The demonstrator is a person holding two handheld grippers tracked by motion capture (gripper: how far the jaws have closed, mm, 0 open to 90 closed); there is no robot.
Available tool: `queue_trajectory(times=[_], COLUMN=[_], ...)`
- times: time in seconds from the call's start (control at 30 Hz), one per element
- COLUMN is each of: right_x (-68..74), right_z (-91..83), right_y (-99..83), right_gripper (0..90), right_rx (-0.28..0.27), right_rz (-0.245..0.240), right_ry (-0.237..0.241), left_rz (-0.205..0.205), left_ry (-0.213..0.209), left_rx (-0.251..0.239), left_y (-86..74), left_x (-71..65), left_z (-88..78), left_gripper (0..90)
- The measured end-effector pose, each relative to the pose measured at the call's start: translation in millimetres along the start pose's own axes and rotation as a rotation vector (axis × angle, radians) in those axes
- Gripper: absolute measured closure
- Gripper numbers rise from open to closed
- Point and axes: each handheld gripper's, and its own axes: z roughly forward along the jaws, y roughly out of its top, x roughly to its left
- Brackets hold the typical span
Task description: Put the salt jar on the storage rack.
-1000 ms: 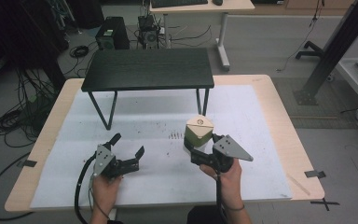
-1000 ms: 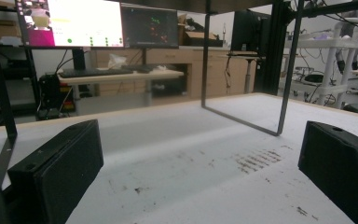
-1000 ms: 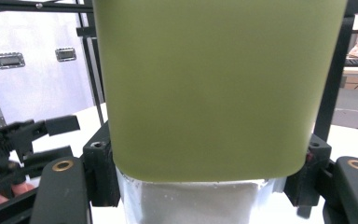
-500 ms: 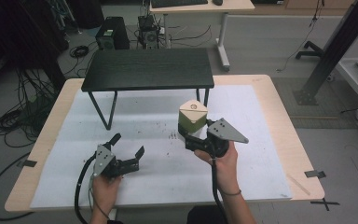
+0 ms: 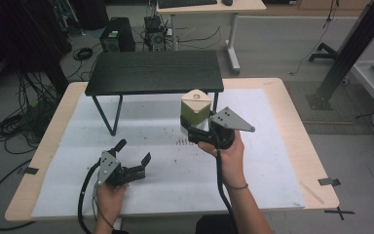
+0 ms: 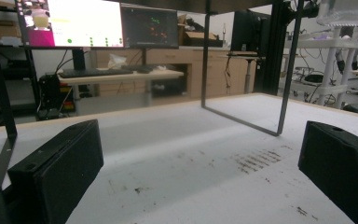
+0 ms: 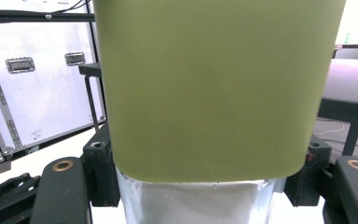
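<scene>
An olive-green carton point(image 5: 196, 111) with a beige top and a silver base hangs above the white sheet, just in front of the low black table point(image 5: 153, 72). My right gripper point(image 5: 195, 132) is shut on its silver lower part. In the right gripper view the carton point(image 7: 214, 88) stands upright between the two jaws of the right gripper point(image 7: 193, 198). My left gripper point(image 5: 134, 152) rests low on the sheet at the near left, open, with nothing between its fingers. Ahead of the left gripper point(image 6: 198, 179) lies bare sheet and a leg of the black table point(image 6: 284, 70).
A white sheet point(image 5: 272, 161) covers most of the wooden table point(image 5: 302, 122). Dark scuff marks point(image 5: 181, 142) lie on the sheet below the carton. The black table stands on thin legs point(image 5: 117, 114) at the back. Desks and cables lie beyond the far edge.
The right gripper has risen with the carton and carried it left and farther away, toward the black table's front edge. The left gripper has stayed where it was.
</scene>
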Motion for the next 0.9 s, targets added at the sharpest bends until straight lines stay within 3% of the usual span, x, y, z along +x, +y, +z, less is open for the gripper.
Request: queue_trajectory(times=[0.23, 0.57, 0.9], right_x=[-2.5, -5.0, -7.0], right_z=[6.9, 18.1, 29.1], right_y=[12.7, 38.9, 54.0], right_gripper=[30.5, 30.5, 30.5], right_rx=[-0.003, -0.007, -0.004], right_rz=[0.008, -0.021, -0.034], right_ry=[0.001, 0.000, 0.000], left_rz=[0.001, 0.002, 0.003], left_ry=[0.000, 0.000, 0.000], left_rx=[-0.001, 0.001, 0.001], left_y=[0.0, 0.0, 0.0], left_x=[0.1, 0.1, 0.2], left_z=[0.1, 0.0, 0.0], left_gripper=[0.2, 0.3, 0.3])
